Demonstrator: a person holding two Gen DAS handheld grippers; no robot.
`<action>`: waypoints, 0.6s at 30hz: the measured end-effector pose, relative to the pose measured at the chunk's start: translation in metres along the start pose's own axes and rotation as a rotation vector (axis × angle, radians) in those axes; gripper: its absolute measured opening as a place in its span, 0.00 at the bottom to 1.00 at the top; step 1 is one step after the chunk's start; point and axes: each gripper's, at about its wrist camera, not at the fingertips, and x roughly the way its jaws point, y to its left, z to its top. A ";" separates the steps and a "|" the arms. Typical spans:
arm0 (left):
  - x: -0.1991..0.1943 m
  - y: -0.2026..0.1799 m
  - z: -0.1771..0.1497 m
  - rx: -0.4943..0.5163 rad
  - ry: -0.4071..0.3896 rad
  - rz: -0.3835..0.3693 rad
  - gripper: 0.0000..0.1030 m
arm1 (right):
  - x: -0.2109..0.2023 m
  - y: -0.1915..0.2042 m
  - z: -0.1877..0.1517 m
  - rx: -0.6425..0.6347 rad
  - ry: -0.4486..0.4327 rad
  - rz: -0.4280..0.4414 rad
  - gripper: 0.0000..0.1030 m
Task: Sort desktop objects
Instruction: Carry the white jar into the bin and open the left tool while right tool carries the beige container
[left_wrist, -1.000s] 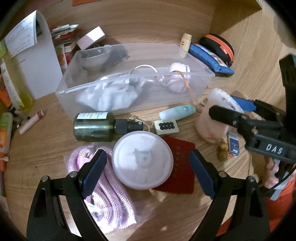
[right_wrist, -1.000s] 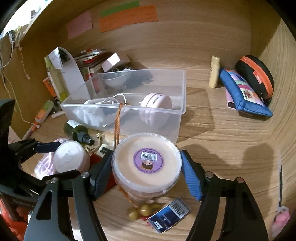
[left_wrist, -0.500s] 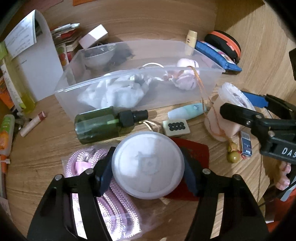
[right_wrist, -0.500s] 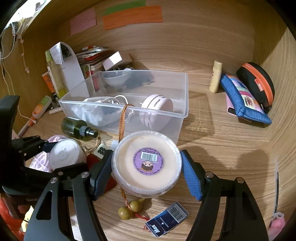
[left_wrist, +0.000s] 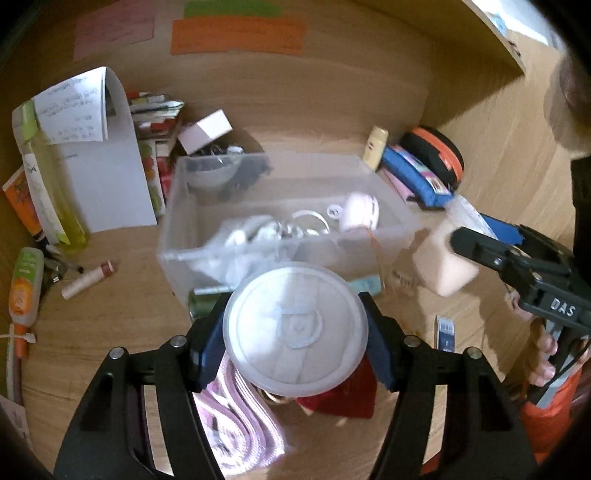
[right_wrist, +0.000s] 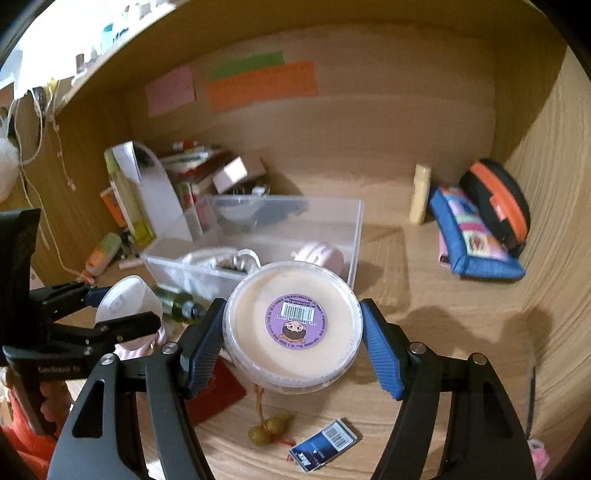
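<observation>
Between the left gripper (left_wrist: 295, 347) pads a white round tub (left_wrist: 295, 328) is clamped; a cream jar (right_wrist: 291, 325) is clamped in the right gripper (right_wrist: 291, 343). Clear bin (left_wrist: 384, 192) lies just ahead. Smooth round walls may slip out if tilted.

We see a wood-grain desk (right_wrist: 436, 295) with a matt finish, and on it a clear smooth plastic bin (right_wrist: 347, 236) and a dark green glossy glass-look bottle (right_wrist: 177, 301). We note a frosted plastic lid (left_wrist: 295, 328), a glossy cream plastic tub (right_wrist: 291, 325) with a purple paper sticker (right_wrist: 295, 321), and matt black plastic on both tools. Blue cloth pouch (right_wrist: 476, 236), pink woven cord (left_wrist: 240, 417), paper notes (right_wrist: 258, 83) on the wood back wall.
</observation>
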 end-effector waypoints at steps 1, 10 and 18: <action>0.000 0.004 0.004 -0.010 0.002 0.001 0.63 | -0.001 0.000 0.003 0.000 -0.005 0.000 0.66; -0.002 0.030 0.040 -0.067 -0.028 0.046 0.63 | -0.002 -0.002 0.036 0.006 -0.062 0.021 0.66; 0.013 0.047 0.069 -0.076 -0.050 0.102 0.63 | 0.028 0.006 0.063 -0.002 -0.040 0.036 0.66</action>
